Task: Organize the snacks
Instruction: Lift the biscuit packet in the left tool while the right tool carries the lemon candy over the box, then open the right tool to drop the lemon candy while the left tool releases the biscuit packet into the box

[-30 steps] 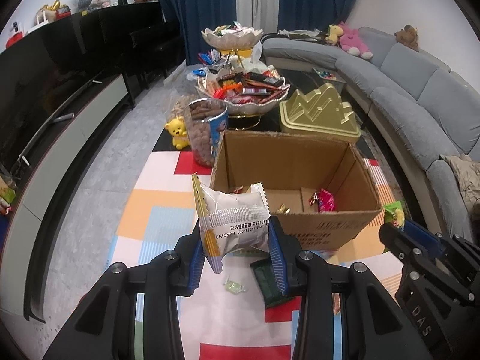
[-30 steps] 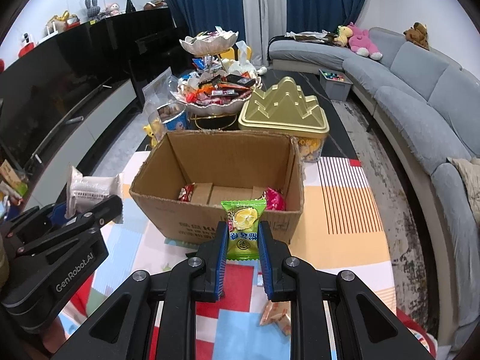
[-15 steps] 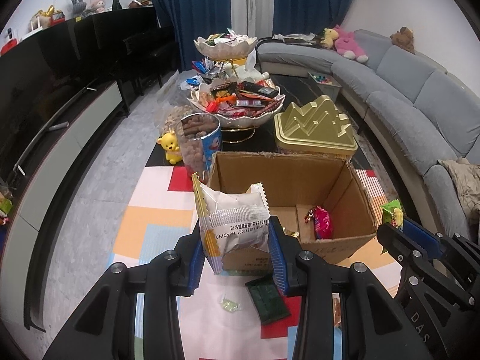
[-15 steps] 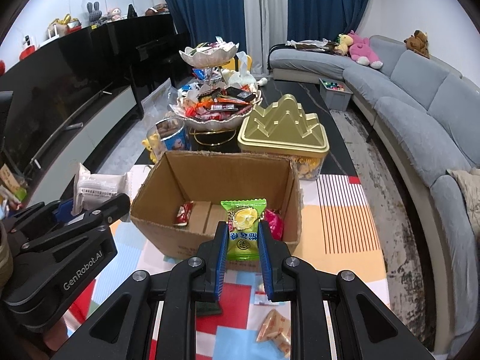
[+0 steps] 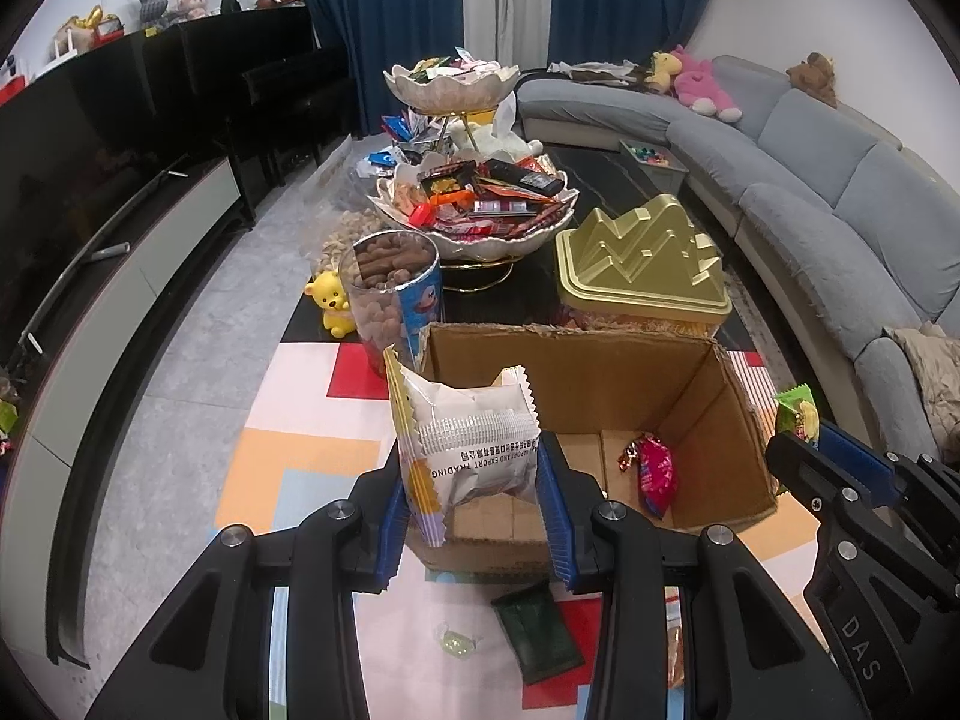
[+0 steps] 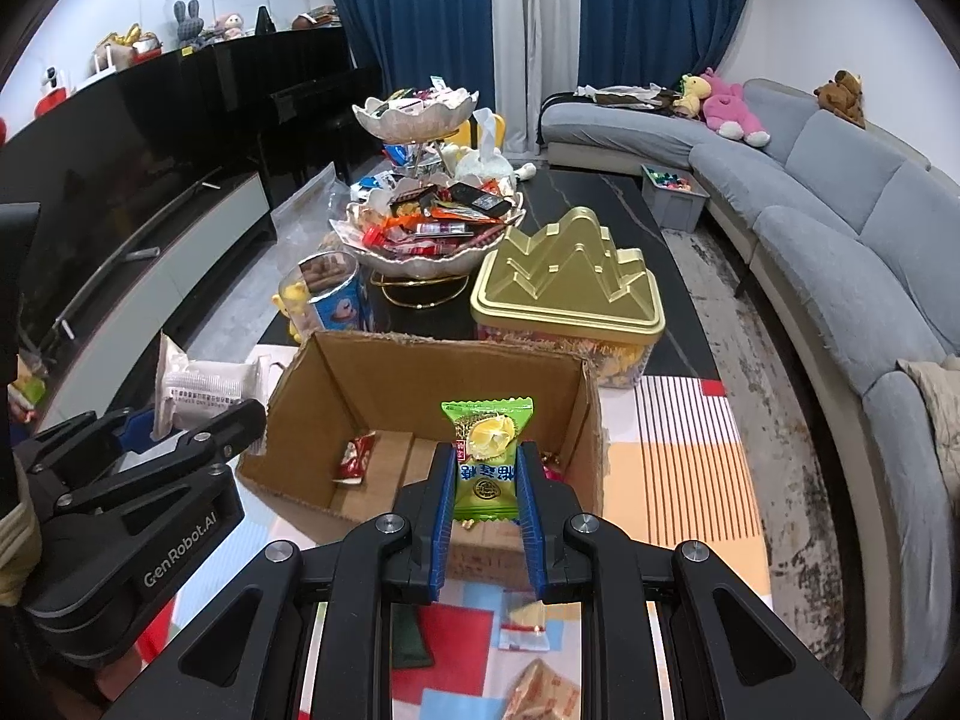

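Green packet (image 5: 543, 639) partly behind claw

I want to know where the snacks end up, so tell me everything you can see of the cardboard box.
The cardboard box is plain brown corrugated card, open-topped with a ragged torn rim. It stands upright on a colourful patterned mat, in front of a gold tin and a clear tub of snacks. Its floor is mostly bare: a red wrapped snack lies near the right wall in the left wrist view, and another red wrapper near the opposite wall.

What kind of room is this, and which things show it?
Most likely a home living room: a grey corner sofa with plush toys, a long black TV cabinet, and a dark coffee table loaded with snacks.
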{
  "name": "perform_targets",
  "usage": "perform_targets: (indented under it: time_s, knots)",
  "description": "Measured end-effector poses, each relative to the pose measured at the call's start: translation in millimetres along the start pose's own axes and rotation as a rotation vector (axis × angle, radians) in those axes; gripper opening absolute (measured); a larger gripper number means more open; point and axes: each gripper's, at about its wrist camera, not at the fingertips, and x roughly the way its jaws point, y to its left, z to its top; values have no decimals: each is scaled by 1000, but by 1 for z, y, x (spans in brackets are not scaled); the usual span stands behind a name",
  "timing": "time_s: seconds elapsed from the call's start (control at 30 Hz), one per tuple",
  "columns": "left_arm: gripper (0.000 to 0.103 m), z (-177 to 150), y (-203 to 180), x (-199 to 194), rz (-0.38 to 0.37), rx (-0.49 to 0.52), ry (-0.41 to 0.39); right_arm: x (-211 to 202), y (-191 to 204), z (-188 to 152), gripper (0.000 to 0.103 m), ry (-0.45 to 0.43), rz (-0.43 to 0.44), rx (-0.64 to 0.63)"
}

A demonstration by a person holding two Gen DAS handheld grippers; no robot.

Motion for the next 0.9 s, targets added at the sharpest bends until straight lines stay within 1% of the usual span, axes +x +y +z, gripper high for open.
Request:
perform_targets:
  time_s: [0.37, 0.63, 0.9]
  knots:
    - [38, 11, 1, 23, 0, -3, 18, 20, -1, 13, 21, 13, -5, -17]
    - [38, 15, 1, 37, 4, -2, 28, 36, 0, 17, 21, 45, -2, -43]
    - [39, 16, 2, 43, 2, -3, 39, 43, 3, 20, 21, 47, 3, -49]
